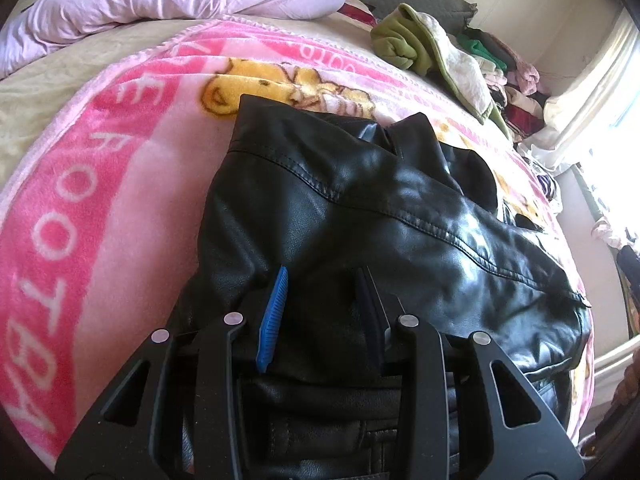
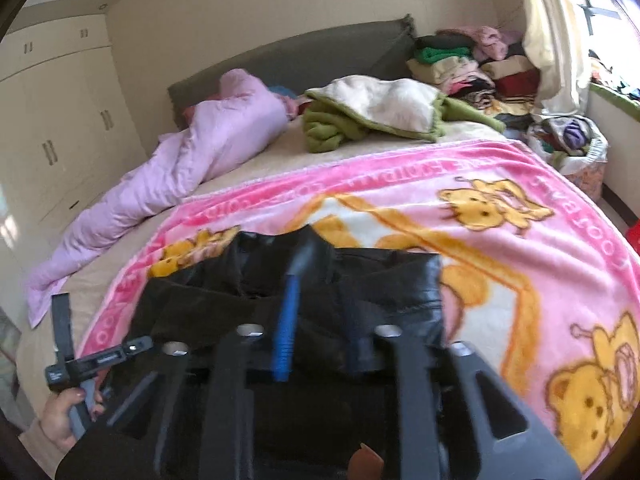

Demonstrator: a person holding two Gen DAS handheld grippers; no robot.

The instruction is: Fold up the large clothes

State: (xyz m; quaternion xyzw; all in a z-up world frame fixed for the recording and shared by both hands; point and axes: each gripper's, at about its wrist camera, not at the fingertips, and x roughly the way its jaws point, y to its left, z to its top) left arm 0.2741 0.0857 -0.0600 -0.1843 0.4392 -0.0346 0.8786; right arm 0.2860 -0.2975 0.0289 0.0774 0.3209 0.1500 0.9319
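Note:
A black leather jacket lies folded on a pink bear-print blanket spread over the bed. My left gripper is at the jacket's near edge, and its blue pad and dark pad press a ridge of leather between them. In the right wrist view the same jacket looks blurred. My right gripper is nearly closed on the jacket's near part, and a pinch of dark material stands up between its tips. A hand holds the left tool's handle at the lower left.
A crumpled lilac duvet lies along the bed's left side. A green and cream blanket sits near the grey headboard. Piles of folded clothes and a laundry basket stand by the window. Wardrobe doors line the left wall.

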